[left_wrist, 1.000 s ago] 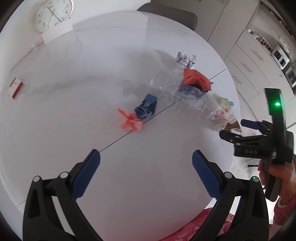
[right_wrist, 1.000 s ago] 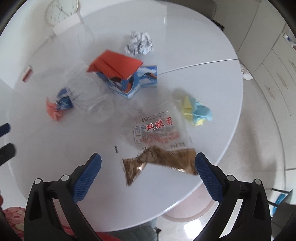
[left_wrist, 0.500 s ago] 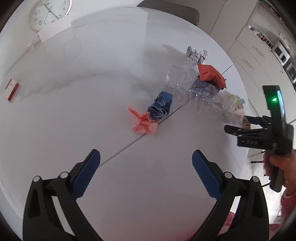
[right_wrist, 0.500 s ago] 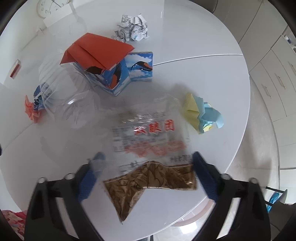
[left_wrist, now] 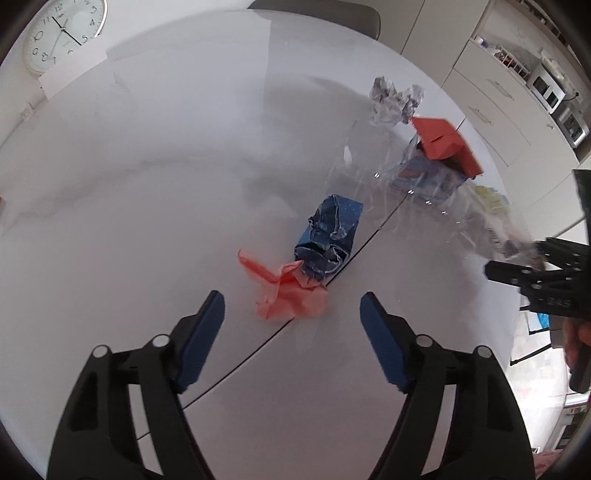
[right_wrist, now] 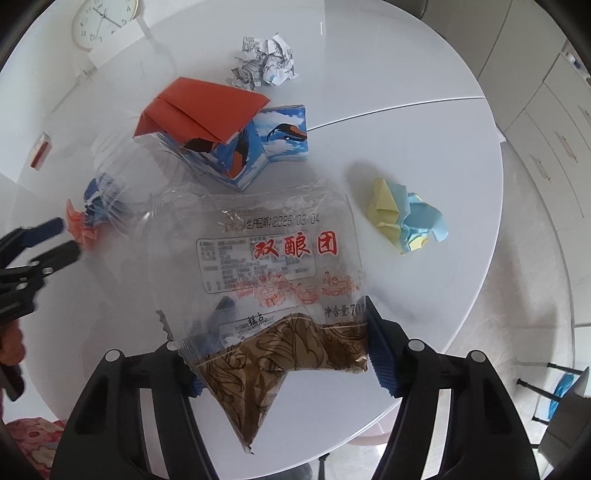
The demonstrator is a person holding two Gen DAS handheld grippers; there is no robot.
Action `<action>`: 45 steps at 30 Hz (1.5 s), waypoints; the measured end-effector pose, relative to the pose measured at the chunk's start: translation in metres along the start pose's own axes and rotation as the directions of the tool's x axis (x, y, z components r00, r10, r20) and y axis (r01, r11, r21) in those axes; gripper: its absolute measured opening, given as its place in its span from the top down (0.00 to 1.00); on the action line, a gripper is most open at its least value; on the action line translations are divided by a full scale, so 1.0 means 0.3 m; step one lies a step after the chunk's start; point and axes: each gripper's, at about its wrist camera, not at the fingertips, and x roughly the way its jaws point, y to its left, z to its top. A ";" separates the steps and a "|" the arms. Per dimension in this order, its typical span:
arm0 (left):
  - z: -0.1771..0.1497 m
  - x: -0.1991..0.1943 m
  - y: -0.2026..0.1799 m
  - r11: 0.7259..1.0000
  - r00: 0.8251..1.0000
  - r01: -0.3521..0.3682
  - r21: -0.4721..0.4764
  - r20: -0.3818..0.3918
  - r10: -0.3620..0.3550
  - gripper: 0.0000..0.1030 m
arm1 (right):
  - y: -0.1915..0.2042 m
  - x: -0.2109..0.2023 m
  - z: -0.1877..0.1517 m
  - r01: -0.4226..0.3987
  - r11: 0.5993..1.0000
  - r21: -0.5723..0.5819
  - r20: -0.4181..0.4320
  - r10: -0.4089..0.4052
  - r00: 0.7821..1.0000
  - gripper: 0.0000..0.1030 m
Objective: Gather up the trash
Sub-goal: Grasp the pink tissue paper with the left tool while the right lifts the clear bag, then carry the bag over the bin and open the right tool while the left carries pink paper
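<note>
- Blue pads of the right claw (right_wrist: 280,343) are closing around a clear plastic wrapper (right_wrist: 273,280); its brown printed end lies between them, the right pad touching its edge, while the left pad shows only dimly through the film, so I cannot tell whether the squeeze is complete.
- Beyond the wrapper, a folded red paper (right_wrist: 199,110) lies on top of a blue box with a bird picture (right_wrist: 273,144), and a crumpled printed paper ball (right_wrist: 266,61) sits further back.
- A yellow and blue paper wad (right_wrist: 406,218) rests apart, right of the wrapper, on the white round table (right_wrist: 406,74).
- The left claw (left_wrist: 291,325) is closing but still released, nothing touching its blue pads; a crumpled pink paper (left_wrist: 288,291) lies just ahead between the tips.
- Touching the pink paper's far side is a crushed blue wrapper (left_wrist: 328,236), near the table's seam.
- Further right lies a clear plastic bottle (left_wrist: 373,173) on its side, then the box under the red paper.
- A wall clock (left_wrist: 62,33) hangs beyond the table's far edge.
</note>
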 end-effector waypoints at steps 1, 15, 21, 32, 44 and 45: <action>0.002 0.014 -0.005 1.000 1.000 0.001 0.008 -0.002 -0.001 0.35 | -0.003 -0.007 -0.002 -0.004 1.000 0.007 0.001 0.004 1.000 0.34; 0.018 0.037 -0.023 0.999 1.000 -0.018 0.027 0.010 0.018 0.61 | -0.057 -0.062 -0.001 -0.048 0.997 0.058 0.010 0.047 0.999 0.34; -0.026 -0.021 -0.022 0.999 0.999 -0.032 0.017 0.017 0.032 0.62 | -0.087 -0.051 -0.015 -0.076 0.994 0.074 0.015 0.075 0.997 0.34; -0.048 -0.177 -0.147 1.000 1.000 0.004 -0.017 0.014 -0.004 0.62 | -0.205 -0.204 -0.127 -0.080 0.989 0.123 0.073 0.071 0.995 0.34; -0.025 -0.262 -0.544 0.975 0.991 0.126 0.180 0.031 -0.134 0.62 | -0.469 -0.153 -0.400 0.001 0.968 0.252 -0.026 0.005 1.000 0.28; -0.033 -0.265 -0.566 0.973 0.990 0.131 0.191 0.027 -0.138 0.62 | -0.479 -0.138 -0.410 -0.003 0.965 0.261 -0.036 0.013 0.999 0.14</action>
